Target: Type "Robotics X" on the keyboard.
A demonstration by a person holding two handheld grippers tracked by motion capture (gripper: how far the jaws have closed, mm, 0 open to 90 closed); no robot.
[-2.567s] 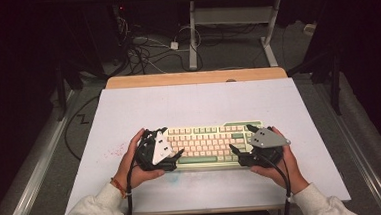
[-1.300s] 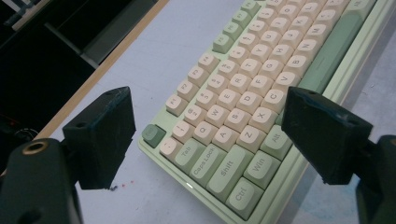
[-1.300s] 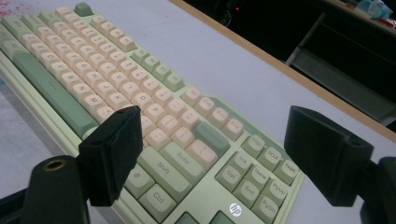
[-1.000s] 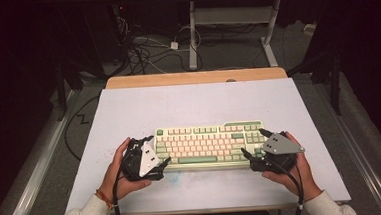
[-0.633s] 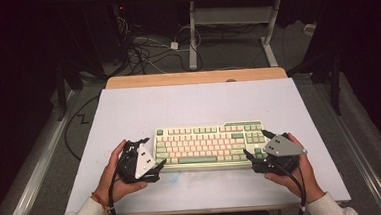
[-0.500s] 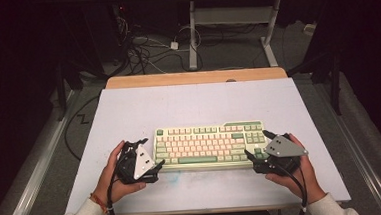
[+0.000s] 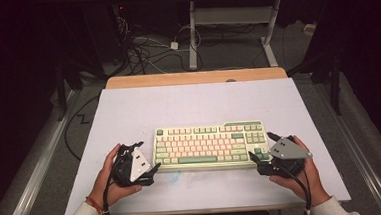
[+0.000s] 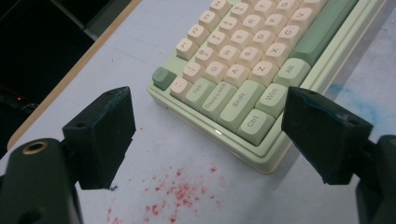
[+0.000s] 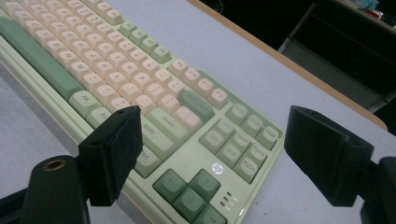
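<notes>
A pale green and cream keyboard (image 7: 211,145) lies flat on the white mat (image 7: 198,102), near the front middle of the table. My left gripper (image 7: 148,155) is just off its left end, open, with nothing between the jaws. In the left gripper view the gripper (image 8: 208,100) points at the keyboard (image 8: 243,70) corner with the Ctrl and Shift keys. My right gripper (image 7: 261,146) is open at the right end, by the front corner. In the right gripper view the gripper (image 9: 212,121) looks over the keyboard (image 9: 140,88), with its arrow keys close below.
Red speckles (image 8: 177,200) and a faint blue smudge (image 8: 355,102) mark the mat by the keyboard's front left. A wooden table edge (image 7: 196,77) runs along the far side. Cables (image 7: 150,47) and desk legs (image 7: 191,37) stand on the dark floor beyond.
Both grippers have drawn outward from over the keyboard's ends to just beside them, and slightly towards the person. The keyboard has stayed in place.
</notes>
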